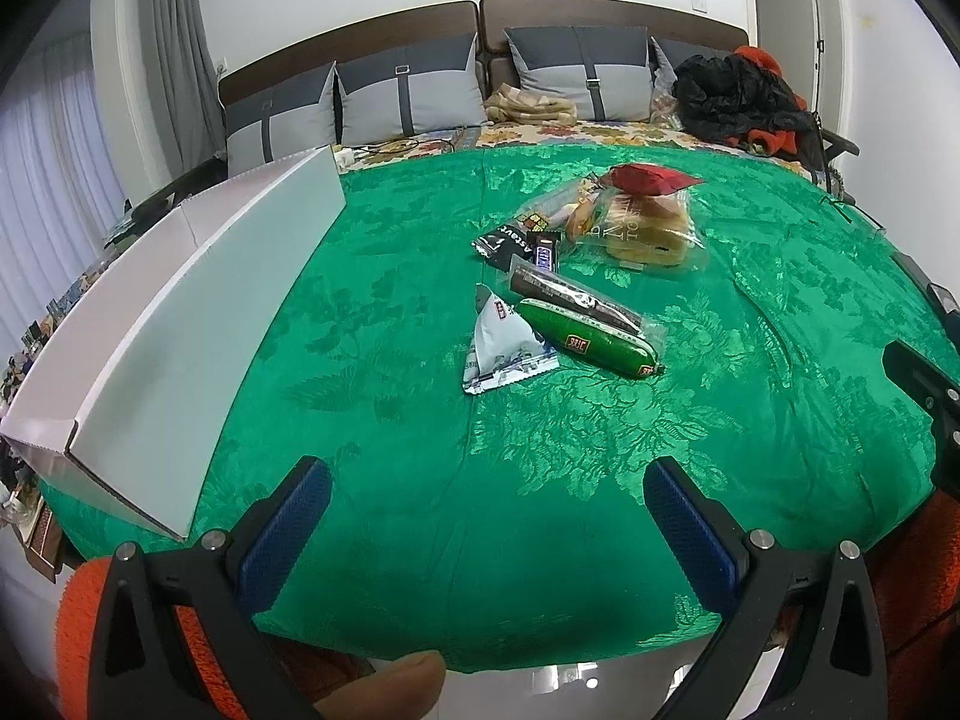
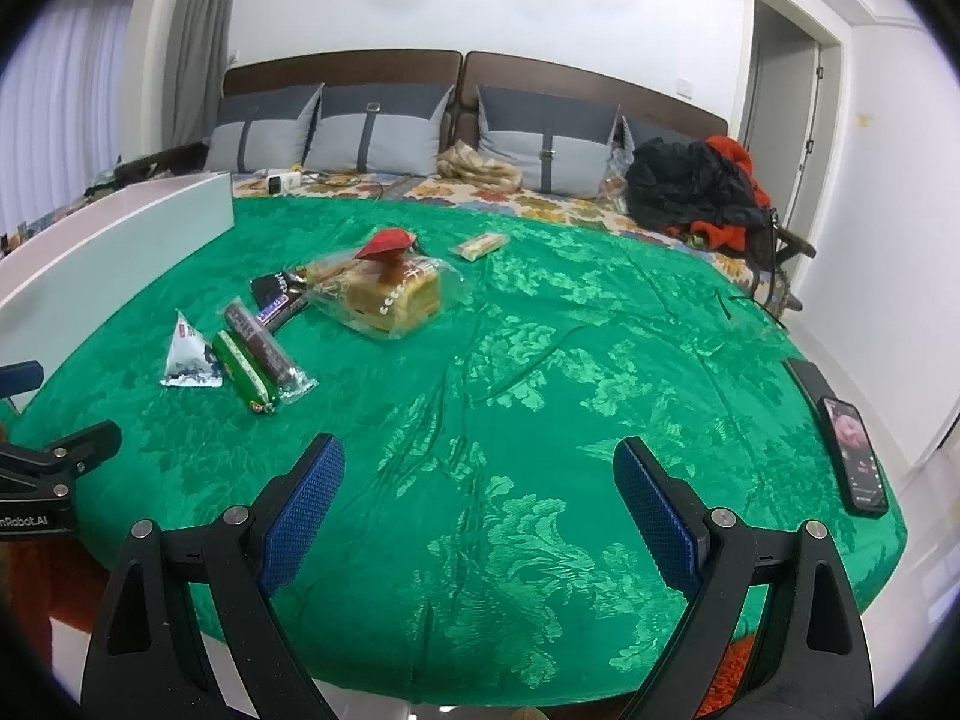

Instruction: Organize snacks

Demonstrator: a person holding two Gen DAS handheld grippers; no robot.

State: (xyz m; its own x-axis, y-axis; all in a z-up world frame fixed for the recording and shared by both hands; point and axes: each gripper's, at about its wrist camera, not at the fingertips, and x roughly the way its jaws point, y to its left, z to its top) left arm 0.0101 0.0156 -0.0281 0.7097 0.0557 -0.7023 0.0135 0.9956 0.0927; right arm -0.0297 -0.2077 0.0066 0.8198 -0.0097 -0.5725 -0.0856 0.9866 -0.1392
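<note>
Presently:
- Left gripper [image 1: 486, 516]: fingers spread, empty.
- Right gripper [image 2: 480, 492]: fingers spread, empty.
- Snacks [image 1: 576, 276]: heaped mid-bed; box [image 1: 180, 324] alongside, left.
- Advice: take the near sausage [image 1: 585, 339] first (pinch across its middle).

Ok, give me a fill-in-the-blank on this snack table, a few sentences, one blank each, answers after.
1. The snacks lie on a shiny ____ patterned cloth.
2. The long white cardboard box stands on the ____ side of the table.
3. Both the left gripper and the right gripper are ____ and hold nothing.
4. The red packet rests on top of the clear bag of ____.

Answers: green; left; open; bread
</note>
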